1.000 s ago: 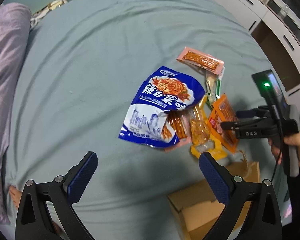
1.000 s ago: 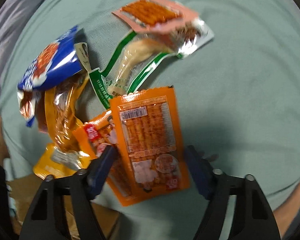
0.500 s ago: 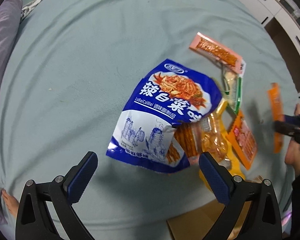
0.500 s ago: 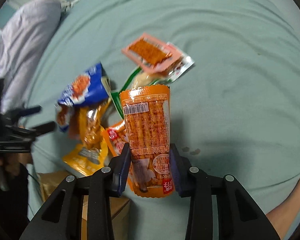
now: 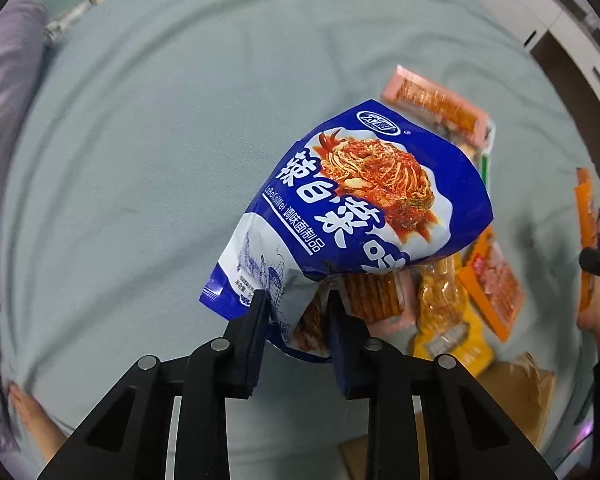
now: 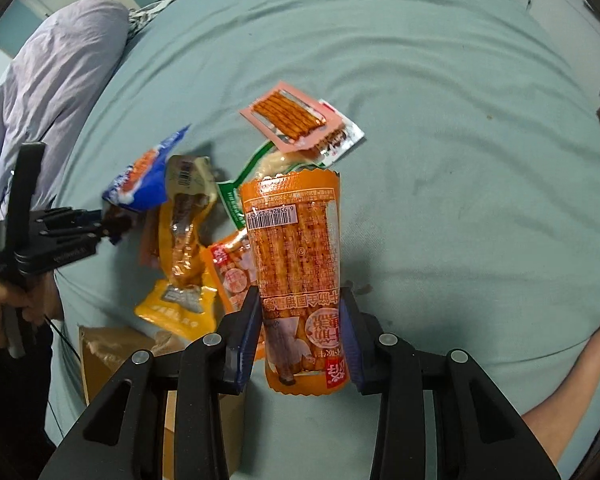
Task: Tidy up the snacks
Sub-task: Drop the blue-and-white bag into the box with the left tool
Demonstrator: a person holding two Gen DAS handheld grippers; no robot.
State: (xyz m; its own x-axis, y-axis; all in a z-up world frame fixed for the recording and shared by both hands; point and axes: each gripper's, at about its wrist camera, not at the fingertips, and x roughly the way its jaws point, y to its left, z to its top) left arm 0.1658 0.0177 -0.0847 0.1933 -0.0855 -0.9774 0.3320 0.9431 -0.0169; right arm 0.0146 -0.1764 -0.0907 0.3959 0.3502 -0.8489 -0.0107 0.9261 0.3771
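Now, at the far left of the right wrist view lay a purple pillow on the green sheet. The left gripper sat low in the centre of its own view, jaws pinched on the bottom corner of the blue bag, which was lifted and tilted toward the upper right. Right of it lay a yellow packet, a small orange packet and, further up, a pink packet. A cardboard box showed at the lower right. In the other view's centre, the right gripper was clamped on the tall orange packet, held upright.
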